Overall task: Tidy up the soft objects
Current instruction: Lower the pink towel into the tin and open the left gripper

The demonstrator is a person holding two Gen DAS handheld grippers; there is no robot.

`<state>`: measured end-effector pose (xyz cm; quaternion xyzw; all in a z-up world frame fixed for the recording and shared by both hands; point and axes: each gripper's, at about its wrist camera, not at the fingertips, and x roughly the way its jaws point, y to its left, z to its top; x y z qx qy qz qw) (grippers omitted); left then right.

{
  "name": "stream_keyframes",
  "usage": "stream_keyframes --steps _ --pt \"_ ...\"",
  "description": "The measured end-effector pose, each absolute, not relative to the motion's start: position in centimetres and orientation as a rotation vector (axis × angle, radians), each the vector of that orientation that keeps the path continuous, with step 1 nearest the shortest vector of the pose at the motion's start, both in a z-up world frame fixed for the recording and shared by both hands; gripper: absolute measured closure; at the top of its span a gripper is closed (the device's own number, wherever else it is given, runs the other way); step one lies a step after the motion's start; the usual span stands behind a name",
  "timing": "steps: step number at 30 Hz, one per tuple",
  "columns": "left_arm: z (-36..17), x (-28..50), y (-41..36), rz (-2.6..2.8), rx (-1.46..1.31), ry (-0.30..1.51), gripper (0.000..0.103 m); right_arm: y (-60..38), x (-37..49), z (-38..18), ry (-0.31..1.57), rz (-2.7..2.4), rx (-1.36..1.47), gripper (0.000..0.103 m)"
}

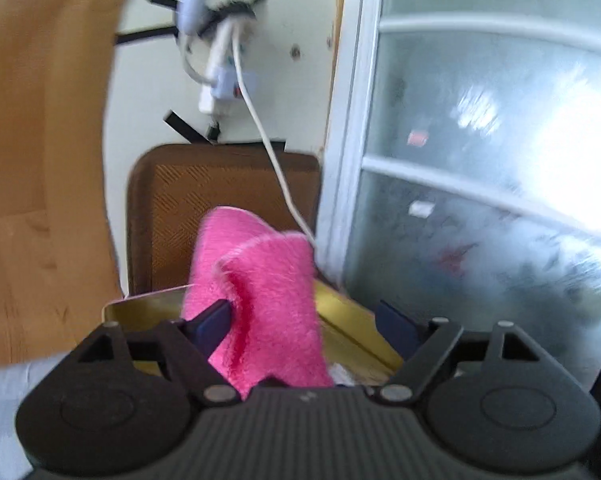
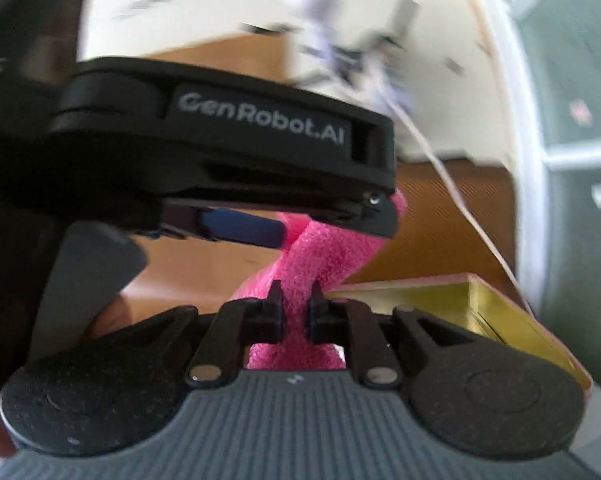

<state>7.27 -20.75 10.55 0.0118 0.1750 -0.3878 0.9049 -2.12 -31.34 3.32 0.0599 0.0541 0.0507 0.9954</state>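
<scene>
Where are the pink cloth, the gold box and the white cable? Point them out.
pink cloth (image 1: 268, 280): left wrist view, on its fuzzy middle.
gold box (image 2: 496, 308): right wrist view, on its shiny inner wall.
white cable (image 1: 278, 168): left wrist view, on its hanging stretch.

Motion blur smears the wall plugs (image 2: 340, 52); pink cloth (image 2: 300, 264) partly hidden.

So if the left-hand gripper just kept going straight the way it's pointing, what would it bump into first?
Most likely the pink fuzzy cloth: it already hangs between the left gripper's spread fingers, draped against one of them. Past it stands the brown woven panel, with a white cable hanging in front. How far off those are is unclear.
</scene>
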Motion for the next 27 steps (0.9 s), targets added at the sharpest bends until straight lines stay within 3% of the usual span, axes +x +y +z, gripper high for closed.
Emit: stream_keyframes --steps 3,5,6,9,12,15,27 --pt "8.8 10.5 -25.8 -0.760 0.091 0.411 0.018 -34.4 2.7 2.0 0.213 -0.004 0.208 0.085" --pt "7.3 12.1 -27.3 -0.715 0.116 0.465 0.015 -36.1 5.7 1.1 0.298 -0.061 0.219 0.075" --pt "6.3 12.9 -27.8 -0.668 0.135 0.486 0.015 -36.6 6.9 0.6 0.343 -0.086 0.202 0.063" --pt "4.3 14.6 -28.0 -0.546 0.141 0.556 0.006 -37.7 5.7 1.0 0.329 -0.095 0.222 0.060" --pt "4.6 13.7 -24.8 -0.536 0.040 0.560 0.005 -37.1 2.0 1.6 0.219 -0.074 0.213 0.051" --pt "5.3 12.1 -22.2 -0.508 0.008 0.520 0.001 -35.6 -1.7 1.5 0.165 -0.071 0.207 0.051" --pt "5.4 3.0 -14.8 -0.466 -0.001 0.521 0.000 -32.8 -8.9 0.0 0.194 -0.094 0.208 0.051"
